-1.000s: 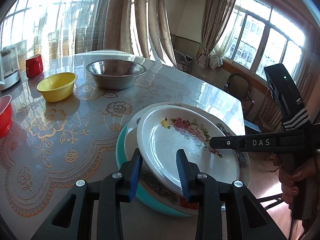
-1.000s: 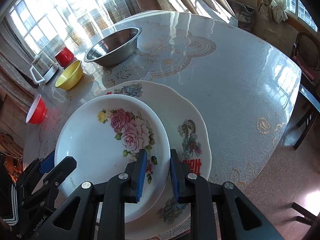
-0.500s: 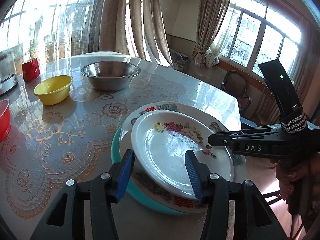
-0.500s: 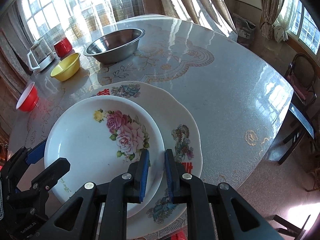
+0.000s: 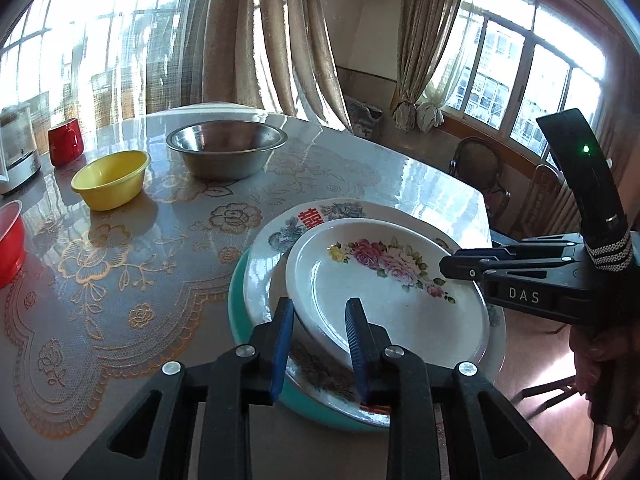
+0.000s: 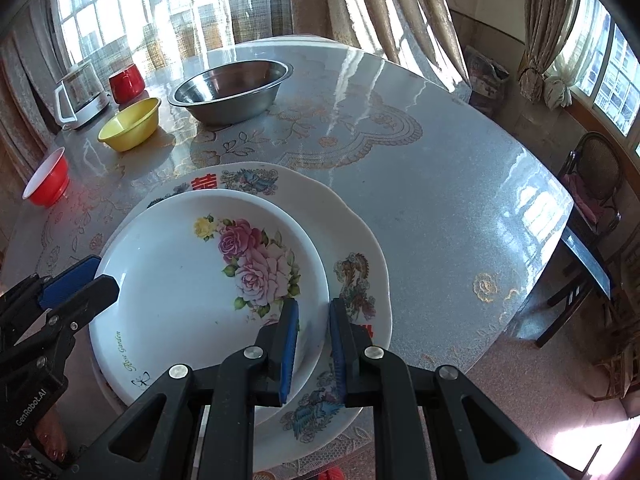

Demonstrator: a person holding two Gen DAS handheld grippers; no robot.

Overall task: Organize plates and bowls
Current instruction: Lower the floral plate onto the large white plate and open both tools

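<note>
A white plate with pink roses (image 5: 384, 304) lies on top of a larger scalloped plate (image 5: 276, 248) printed with birds and a red character. Under both is a teal plate (image 5: 238, 304). My left gripper (image 5: 319, 305) straddles the rose plate's near rim, its jaws closing with the rim pinched between the pads. In the right wrist view my right gripper (image 6: 315, 305) is shut on the rose plate (image 6: 192, 288) at its opposite rim, and the left gripper (image 6: 92, 276) clamps the left edge. The rose plate looks slightly tilted on the stack.
A steel bowl (image 5: 226, 152), a yellow bowl (image 5: 110, 180), a red bowl (image 5: 8, 244), a red mug (image 5: 66, 142) and a glass kettle (image 5: 16, 152) stand across the round table (image 6: 420, 184). Chairs (image 6: 592, 184) stand past the table's right edge. A hand (image 5: 592, 360) holds the right gripper.
My left jaws spread wide half a second ago and have come back together on the rose plate's rim. The right jaws narrowed onto the rim and the right view rolled a little.
</note>
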